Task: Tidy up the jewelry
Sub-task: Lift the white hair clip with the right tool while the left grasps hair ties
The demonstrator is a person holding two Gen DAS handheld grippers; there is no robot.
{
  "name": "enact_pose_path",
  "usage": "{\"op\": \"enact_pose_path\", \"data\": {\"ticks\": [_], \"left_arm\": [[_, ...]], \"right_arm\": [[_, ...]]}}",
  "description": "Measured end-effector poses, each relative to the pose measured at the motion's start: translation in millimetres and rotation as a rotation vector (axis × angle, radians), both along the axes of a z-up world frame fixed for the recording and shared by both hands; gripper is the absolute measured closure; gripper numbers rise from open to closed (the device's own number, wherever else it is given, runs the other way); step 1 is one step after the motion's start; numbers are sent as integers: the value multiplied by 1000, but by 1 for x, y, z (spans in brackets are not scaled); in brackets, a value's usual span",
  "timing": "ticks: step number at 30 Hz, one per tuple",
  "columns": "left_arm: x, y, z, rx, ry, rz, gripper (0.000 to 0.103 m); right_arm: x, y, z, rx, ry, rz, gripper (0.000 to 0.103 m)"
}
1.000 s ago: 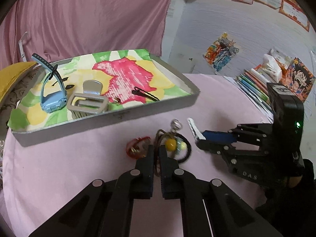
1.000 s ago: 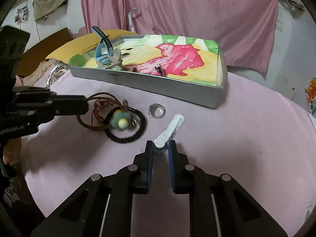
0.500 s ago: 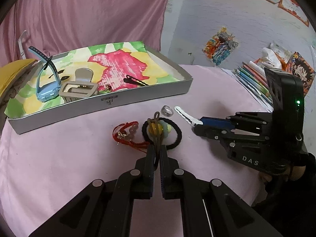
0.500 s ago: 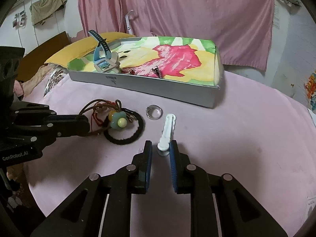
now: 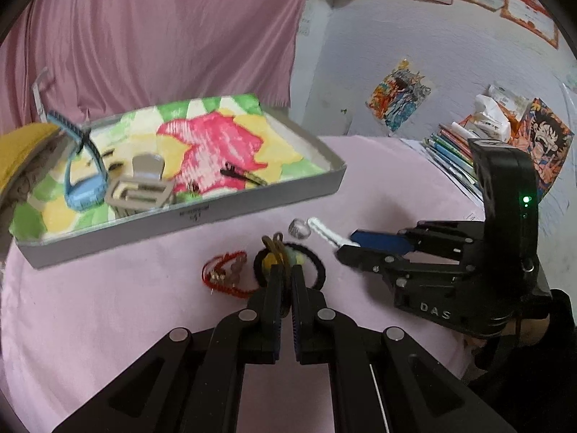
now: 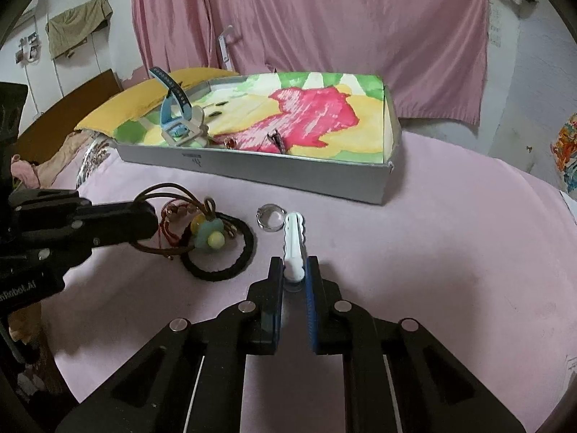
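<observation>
My left gripper [image 5: 285, 274] is shut on a brown cord bracelet [image 5: 276, 249], which lies over a black hair tie with a yellow and blue charm [image 6: 211, 238]. A red bracelet [image 5: 225, 276] lies just left of it. My right gripper [image 6: 294, 274] is shut on a white hair clip [image 6: 294, 241], its tip beside a silver ring [image 6: 268, 217]. The grey tray [image 6: 288, 176] with a flower-print liner holds a blue watch [image 5: 84, 180], a grey claw clip [image 5: 139, 187] and a black hairpin [image 5: 239, 176].
Everything rests on a pink cloth [image 6: 450, 252]. A yellow cushion [image 6: 144, 101] lies behind the tray's left end. Stacked books [image 5: 450, 151] sit at the far right. A pink curtain [image 6: 324, 29] hangs behind.
The white clip has turned in my right gripper and now points straight ahead, tip by the ring. My left gripper stays shut on the brown cord and has moved closer to the tray.
</observation>
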State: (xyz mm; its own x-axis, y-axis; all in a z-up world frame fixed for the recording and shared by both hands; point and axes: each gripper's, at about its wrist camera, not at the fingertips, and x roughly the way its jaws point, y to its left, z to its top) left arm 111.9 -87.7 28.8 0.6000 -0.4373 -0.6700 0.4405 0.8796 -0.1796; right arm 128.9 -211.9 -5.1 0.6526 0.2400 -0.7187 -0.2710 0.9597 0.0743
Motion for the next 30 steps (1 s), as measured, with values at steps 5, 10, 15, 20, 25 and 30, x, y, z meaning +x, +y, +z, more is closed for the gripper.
{"op": "enact_pose_path", "data": {"ticks": [5,10,15,20,25,30], "left_arm": [[-5,-4,15,48,-81,16,100],[-5,-4,35,66,-140,28,100],[-6,1,57,34,-247,55,100],[-5,9,70,-53,-373,109,100],[1,8,70,-80,-474,163,100],[19,9,65,-94,-479,201,100]], "right_arm": [[-16,-5,14,18,-94,-14,92],[-26,-8,30,51,-191,-50,92],[-28,-8,48,88,-313,-85,92],[-26,-5,64,105,-434,-111,92],[-15,1,75,94,-528,-124,92],[0,8,73,70,-552,-131,92]]}}
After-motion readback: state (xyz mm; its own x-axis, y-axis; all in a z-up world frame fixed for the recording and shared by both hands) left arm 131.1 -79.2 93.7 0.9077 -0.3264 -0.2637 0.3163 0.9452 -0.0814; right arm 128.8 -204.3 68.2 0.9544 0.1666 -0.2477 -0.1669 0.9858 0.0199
